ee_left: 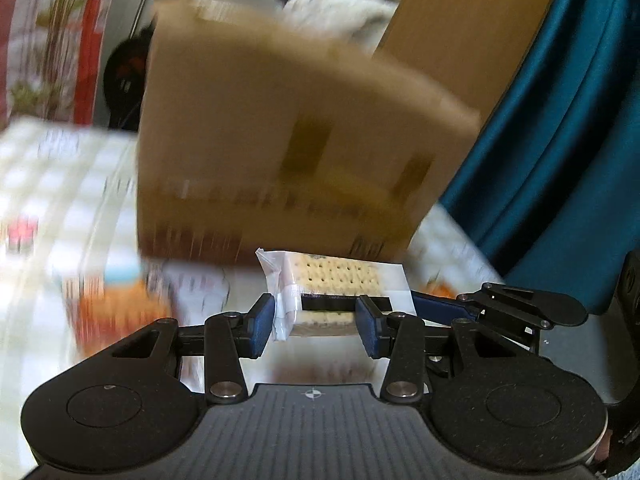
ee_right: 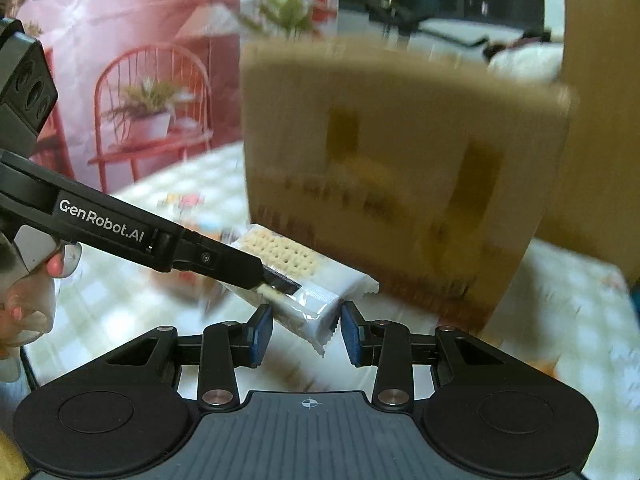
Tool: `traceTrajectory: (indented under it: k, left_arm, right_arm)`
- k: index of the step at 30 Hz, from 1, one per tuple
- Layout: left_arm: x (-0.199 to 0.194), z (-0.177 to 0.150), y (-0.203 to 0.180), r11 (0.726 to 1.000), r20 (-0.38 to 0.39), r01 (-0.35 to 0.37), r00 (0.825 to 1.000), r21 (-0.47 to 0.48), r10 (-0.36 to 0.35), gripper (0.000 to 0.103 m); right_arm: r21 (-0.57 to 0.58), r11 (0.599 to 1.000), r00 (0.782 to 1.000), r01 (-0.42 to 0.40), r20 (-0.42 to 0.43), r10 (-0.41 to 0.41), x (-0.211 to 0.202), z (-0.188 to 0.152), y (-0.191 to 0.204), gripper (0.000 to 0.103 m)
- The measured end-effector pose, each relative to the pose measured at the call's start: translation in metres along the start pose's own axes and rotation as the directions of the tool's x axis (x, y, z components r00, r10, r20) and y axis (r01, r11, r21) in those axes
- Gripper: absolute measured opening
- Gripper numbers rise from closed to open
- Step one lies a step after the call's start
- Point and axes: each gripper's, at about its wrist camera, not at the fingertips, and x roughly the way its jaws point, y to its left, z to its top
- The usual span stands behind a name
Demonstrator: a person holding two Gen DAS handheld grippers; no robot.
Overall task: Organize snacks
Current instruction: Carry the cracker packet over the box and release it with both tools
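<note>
A clear-wrapped pack of pale crackers [ee_left: 332, 280] hangs above the table, held at both ends. My left gripper [ee_left: 316, 326] is shut on one end, its blue pads pressing the wrapper's sides. My right gripper [ee_right: 306, 334] is shut on the crimped other end of the cracker pack [ee_right: 288, 256]. The left gripper's black finger [ee_right: 240, 268] reaches in from the left onto the pack. One blue finger [ee_left: 436, 306] of the right gripper shows beside the pack. A brown cardboard box [ee_left: 280, 140] stands just behind it, blurred.
The table wears a pale checked cloth [ee_left: 60, 184]. An orange snack packet [ee_left: 120, 312] lies to the left on it, blurred. The cardboard box [ee_right: 400, 168] fills the far side. A teal chair [ee_left: 560, 120] stands to the right. A person's hand [ee_right: 32, 292] grips the left handle.
</note>
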Motion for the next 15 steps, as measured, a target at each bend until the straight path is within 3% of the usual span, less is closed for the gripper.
traceTrajectory:
  k: [8,12,15]
  left_arm:
    - [-0.021,0.084,-0.025,0.996,0.185,0.019,0.982,0.086,-0.035,0.047]
    - [-0.009,0.125,-0.032,0.993,0.218,0.001,0.975,0.121,-0.028,0.047]
    - [0.012,0.145,-0.03,0.995,0.2,0.005,0.979,0.099,-0.025,0.047]
  right_arm:
    - [-0.043,0.997,0.982,0.067,0.179,-0.058,-0.027,0.079,-0.03,0.034]
    - [-0.061,0.994,0.975,0.094,0.208,-0.079,-0.022,0.116,-0.049,0.034]
    - [-0.041,0.995,0.979,0.088,0.187,-0.079,-0.004,0.136,-0.069,0.035]
